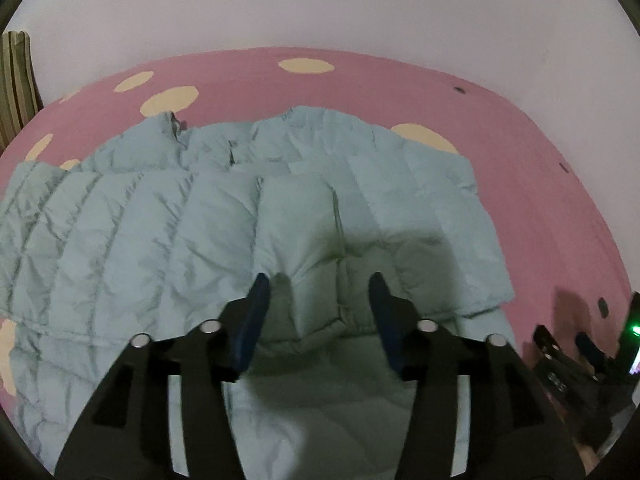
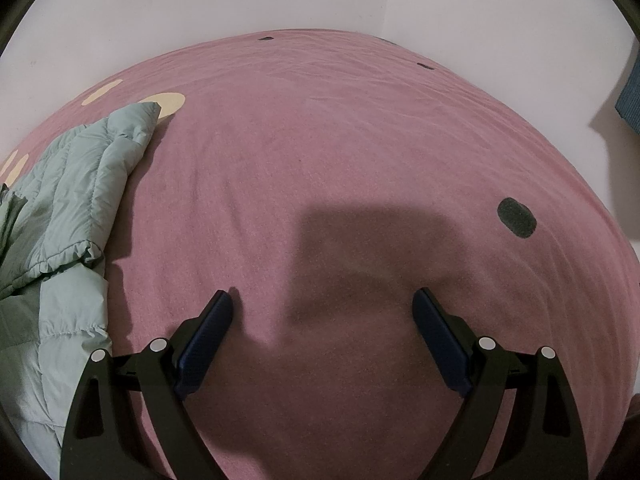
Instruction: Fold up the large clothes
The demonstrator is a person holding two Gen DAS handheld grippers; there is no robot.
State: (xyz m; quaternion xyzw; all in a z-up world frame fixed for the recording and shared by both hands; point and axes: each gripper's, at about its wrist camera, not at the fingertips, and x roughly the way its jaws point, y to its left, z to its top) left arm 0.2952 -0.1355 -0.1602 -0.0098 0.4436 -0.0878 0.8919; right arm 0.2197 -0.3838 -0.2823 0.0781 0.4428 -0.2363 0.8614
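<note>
Left claw (image 1: 318, 284) released, tilted down over puffer jacket (image 1: 200, 220); right claw (image 2: 322, 300) released above pink blanket (image 2: 360, 140).

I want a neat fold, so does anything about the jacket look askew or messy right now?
Yes: the puffer jacket lies rumpled on the pink bedspread, its collar end bunched and a folded sleeve overlapping unevenly. No damage shows.

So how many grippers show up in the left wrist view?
2. The left gripper fills the bottom centre, open above the pale green puffer jacket; the right gripper peeks in at the lower right edge, over the pink bedspread. None seems hidden.
</note>
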